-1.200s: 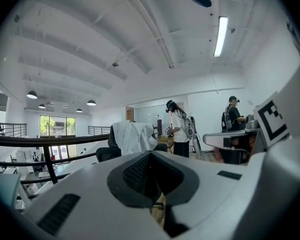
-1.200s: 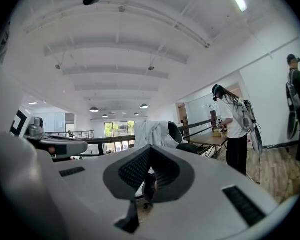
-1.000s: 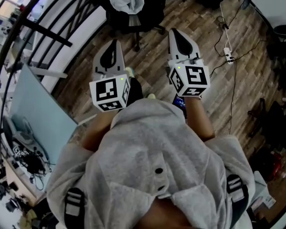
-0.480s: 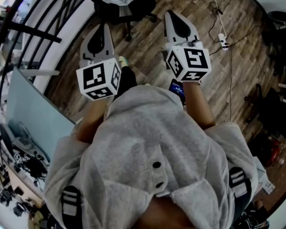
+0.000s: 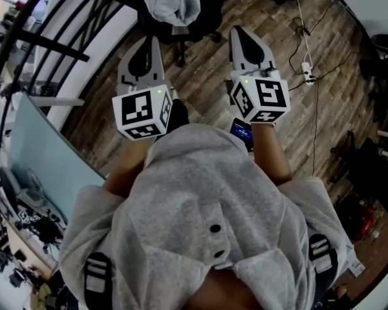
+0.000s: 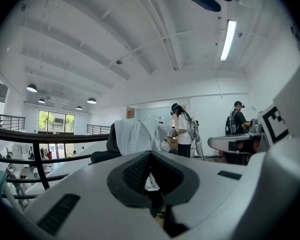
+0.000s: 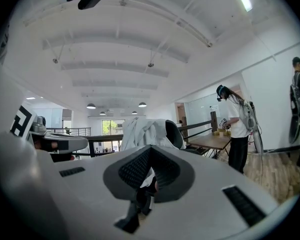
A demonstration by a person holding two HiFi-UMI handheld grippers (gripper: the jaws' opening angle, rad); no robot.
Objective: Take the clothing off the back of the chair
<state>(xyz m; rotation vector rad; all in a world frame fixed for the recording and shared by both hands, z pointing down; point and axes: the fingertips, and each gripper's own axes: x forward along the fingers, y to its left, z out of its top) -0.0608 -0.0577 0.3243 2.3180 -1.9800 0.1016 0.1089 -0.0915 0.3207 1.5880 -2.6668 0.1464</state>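
A pale grey-white garment [image 5: 170,2] hangs over the back of a black office chair [image 5: 204,13] at the top of the head view. Both grippers are held out level toward it, short of the chair and not touching it. My left gripper [image 5: 153,40] has its jaws together with nothing between them. My right gripper [image 5: 238,31] is likewise shut and empty. In the left gripper view the garment [image 6: 134,135] shows just beyond the closed tips of the gripper [image 6: 150,154]. The right gripper view shows the garment [image 7: 144,131] straight ahead of that gripper [image 7: 150,147].
A black railing [image 5: 59,45] runs along the left. Cables and a power strip [image 5: 307,73] lie on the wood floor at right. A person [image 6: 183,129] stands beyond the chair, another [image 6: 236,118] farther right. A table [image 7: 213,140] is right of the chair.
Both grippers have moved forward toward the chair, side by side. Their jaws stayed together throughout.
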